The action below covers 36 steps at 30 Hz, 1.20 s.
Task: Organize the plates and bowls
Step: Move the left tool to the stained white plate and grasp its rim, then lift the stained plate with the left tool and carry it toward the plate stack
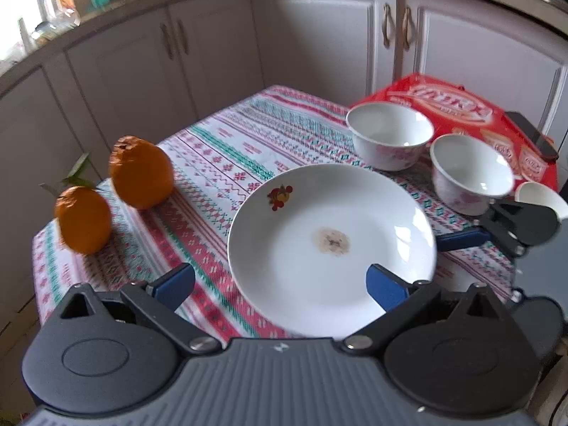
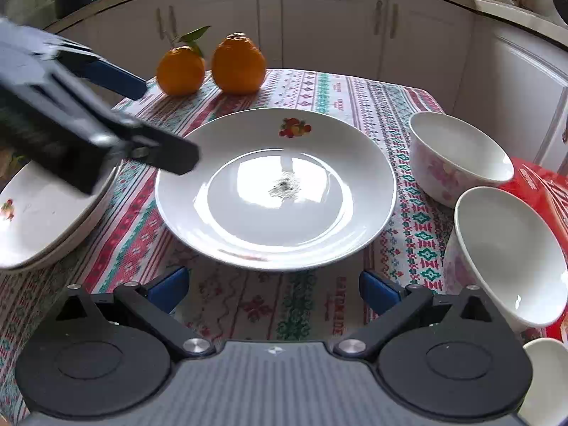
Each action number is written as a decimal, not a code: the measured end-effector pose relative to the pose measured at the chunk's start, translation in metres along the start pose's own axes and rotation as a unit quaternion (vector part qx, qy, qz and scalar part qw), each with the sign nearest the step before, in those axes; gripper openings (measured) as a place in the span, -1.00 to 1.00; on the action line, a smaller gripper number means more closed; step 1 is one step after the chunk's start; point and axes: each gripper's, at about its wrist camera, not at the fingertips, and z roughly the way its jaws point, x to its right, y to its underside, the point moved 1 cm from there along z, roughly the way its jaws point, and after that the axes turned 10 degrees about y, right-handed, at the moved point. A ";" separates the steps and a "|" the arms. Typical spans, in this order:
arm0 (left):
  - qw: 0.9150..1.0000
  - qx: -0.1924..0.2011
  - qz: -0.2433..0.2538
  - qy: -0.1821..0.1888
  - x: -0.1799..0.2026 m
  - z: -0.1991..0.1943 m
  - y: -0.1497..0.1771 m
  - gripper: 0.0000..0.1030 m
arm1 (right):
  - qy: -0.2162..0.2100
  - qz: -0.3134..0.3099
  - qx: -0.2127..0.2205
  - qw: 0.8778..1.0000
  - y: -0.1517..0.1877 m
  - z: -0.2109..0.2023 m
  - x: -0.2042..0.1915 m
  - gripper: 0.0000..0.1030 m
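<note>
A: Nearest the lens in the left wrist view: left gripper, jaws spread wide, nothing held. One blue pad sits over the near rim of the white plate; contact unclear. The other pad is off the plate, over the patterned tablecloth.

B: Right side?

A: Right gripper also wide open and empty, low over the cloth just short of the plate's near edge.

B: Layout, relative to the plate?

A: The plate is mid-table, with a fruit decal on the rim and a dark smudge in the centre. Two oranges are beyond it, at the far edge, touching or nearly so. Right of the plate are two white bowls, the nearer one tilted, resting partly on a red package. Part of a third white rim shows at the bottom right corner. Left of the plate is a second plate, stacked on what looks like another, with the left gripper's body above it.
</note>
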 end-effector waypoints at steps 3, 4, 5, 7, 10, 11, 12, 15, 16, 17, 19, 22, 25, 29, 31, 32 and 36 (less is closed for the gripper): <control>0.999 -0.025 -0.001 0.020 -0.012 0.020 -0.013 0.98 | 0.001 0.004 -0.004 1.000 -0.001 0.005 0.003 1.00; 0.999 -0.033 -0.002 0.023 -0.015 0.028 -0.017 0.98 | 0.002 0.006 -0.005 1.000 -0.001 0.007 0.004 1.00; 0.999 -0.037 -0.001 0.024 -0.018 0.033 -0.020 0.96 | 0.002 0.008 -0.005 1.000 -0.001 0.008 0.005 1.00; 0.998 -0.045 0.005 0.032 -0.021 0.043 -0.028 0.95 | 0.001 0.011 -0.003 1.000 -0.001 0.008 0.005 1.00; 0.997 -0.063 0.008 0.048 -0.025 0.059 -0.039 0.94 | 0.001 0.008 0.003 1.000 0.001 0.006 0.003 1.00; 0.996 -0.070 0.007 0.055 -0.027 0.065 -0.042 0.94 | 0.001 0.007 0.004 1.000 0.001 0.005 0.003 1.00; 0.995 -0.078 0.008 0.060 -0.029 0.070 -0.044 0.91 | 0.002 0.007 0.005 1.000 0.001 0.005 0.003 1.00; 0.993 -0.097 0.011 0.071 -0.035 0.085 -0.051 0.78 | 0.007 -0.001 0.010 1.000 0.001 0.008 0.001 1.00; 0.992 -0.104 0.008 0.076 -0.037 0.088 -0.052 0.75 | 0.009 -0.004 0.012 1.000 0.001 0.009 0.001 1.00; 0.990 -0.110 0.006 0.084 -0.039 0.091 -0.053 0.72 | 0.009 -0.006 0.013 1.000 0.001 0.010 0.001 1.00; 0.988 -0.117 0.008 0.095 -0.041 0.095 -0.054 0.60 | 0.012 -0.009 0.017 1.000 0.004 0.007 -0.001 1.00; 0.986 -0.133 0.016 0.104 -0.040 0.102 -0.056 0.58 | 0.009 -0.011 0.024 1.000 0.002 0.011 0.002 1.00; 0.984 -0.142 0.017 0.109 -0.042 0.107 -0.057 0.57 | 0.008 -0.012 0.030 0.999 0.003 0.011 0.002 1.00; 0.981 -0.152 0.013 0.119 -0.043 0.111 -0.059 0.53 | 0.007 -0.012 0.034 0.999 0.003 0.011 0.001 1.00; 0.981 -0.153 0.014 0.122 -0.044 0.111 -0.059 0.49 | 0.005 -0.009 0.037 0.999 0.003 0.012 0.002 1.00; 0.981 -0.153 0.014 0.122 -0.045 0.112 -0.060 0.48 | 0.004 -0.009 0.038 0.999 0.003 0.012 0.002 1.00; 0.980 -0.155 0.013 0.124 -0.047 0.112 -0.061 0.40 | 0.005 -0.009 0.039 0.999 0.003 0.013 0.002 1.00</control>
